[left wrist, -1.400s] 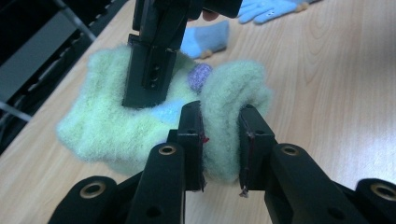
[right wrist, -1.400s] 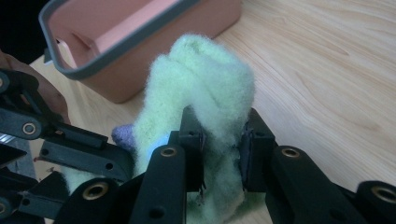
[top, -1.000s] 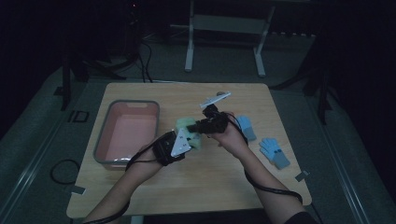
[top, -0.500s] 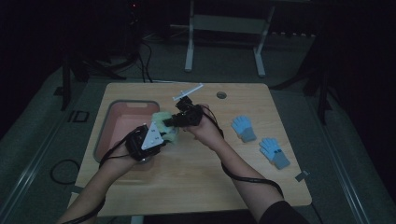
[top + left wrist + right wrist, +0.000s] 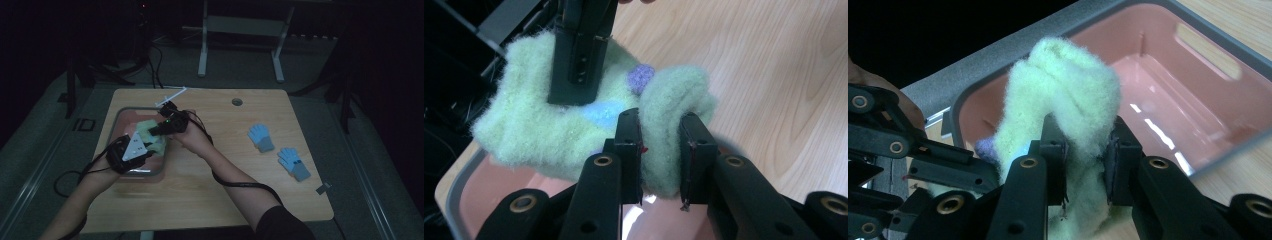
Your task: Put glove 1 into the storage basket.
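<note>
Fuzz of pale green marks the glove [image 5: 574, 125], which hangs over the near right corner of the pink bin [image 5: 131, 172], stretched between the two grippers rather than lying in it. The left gripper [image 5: 660, 150] pinches one bunched fold of it, its jaws clenched on the wool, and the right gripper [image 5: 1083, 155] clamps another fold from the far side. Held at two points like this, the soft glove likely stays gathered and cannot flop over the bin's grey rim [image 5: 1013, 65], so it can probably be let go straight down onto the pink floor. Out on the bare wooden table [image 5: 210, 200], well apart from the bin, two blue gloves [image 5: 261, 137] [image 5: 294, 163] lie flat to the right, seemingly waiting their turn.
</note>
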The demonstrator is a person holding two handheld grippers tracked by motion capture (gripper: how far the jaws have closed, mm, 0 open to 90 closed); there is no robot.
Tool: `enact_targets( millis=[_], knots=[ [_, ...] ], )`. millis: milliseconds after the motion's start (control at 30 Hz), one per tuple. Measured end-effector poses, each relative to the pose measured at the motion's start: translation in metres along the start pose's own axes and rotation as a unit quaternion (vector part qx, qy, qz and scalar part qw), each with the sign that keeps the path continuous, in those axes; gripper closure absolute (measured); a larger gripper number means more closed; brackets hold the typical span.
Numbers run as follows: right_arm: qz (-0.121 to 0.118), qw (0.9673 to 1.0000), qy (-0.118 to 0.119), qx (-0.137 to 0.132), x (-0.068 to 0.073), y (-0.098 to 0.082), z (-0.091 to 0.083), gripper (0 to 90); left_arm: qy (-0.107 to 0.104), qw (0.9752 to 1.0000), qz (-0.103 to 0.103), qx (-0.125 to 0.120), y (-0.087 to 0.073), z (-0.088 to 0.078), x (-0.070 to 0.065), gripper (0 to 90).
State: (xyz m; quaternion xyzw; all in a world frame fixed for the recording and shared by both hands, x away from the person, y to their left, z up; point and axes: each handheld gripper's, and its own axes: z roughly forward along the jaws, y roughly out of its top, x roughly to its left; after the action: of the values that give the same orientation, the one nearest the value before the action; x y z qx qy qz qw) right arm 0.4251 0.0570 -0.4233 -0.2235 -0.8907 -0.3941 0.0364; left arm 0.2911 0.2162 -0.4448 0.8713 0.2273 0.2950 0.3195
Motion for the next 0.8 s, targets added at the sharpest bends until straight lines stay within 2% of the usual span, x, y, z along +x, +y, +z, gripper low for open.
enact_targets(
  millis=[167,300,467,567,667,800],
  knots=[
    [-0.004,0.9999,0.004,0.009,0.009,0.009,0.026,74.8,-0.004,0.9998,-0.015,0.009,-0.026,0.001,0.008,74.8],
    [0.003,0.9999,0.007,0.015,0.006,0.007,0.042,74.9,-0.017,0.9993,-0.029,0.019,-0.039,0.011,0.011,74.8],
    [0.021,0.9992,0.005,0.033,-0.006,-0.005,0.06,74.9,-0.039,0.9975,-0.031,0.049,-0.043,0.029,0.011,74.7],
    [0.031,0.9985,-0.001,0.045,-0.012,-0.011,0.069,74.9,-0.045,0.9966,-0.019,0.066,-0.044,0.038,0.011,74.7],
    [0.029,0.9981,-0.016,0.053,-0.012,-0.016,0.075,74.8,-0.055,0.9947,-0.006,0.086,-0.044,0.046,0.011,74.6],
    [0.026,0.9976,-0.019,0.061,-0.012,-0.015,0.079,72.6,-0.067,0.993,-0.01,0.097,-0.043,0.048,0.014,74.5]
  ],
)
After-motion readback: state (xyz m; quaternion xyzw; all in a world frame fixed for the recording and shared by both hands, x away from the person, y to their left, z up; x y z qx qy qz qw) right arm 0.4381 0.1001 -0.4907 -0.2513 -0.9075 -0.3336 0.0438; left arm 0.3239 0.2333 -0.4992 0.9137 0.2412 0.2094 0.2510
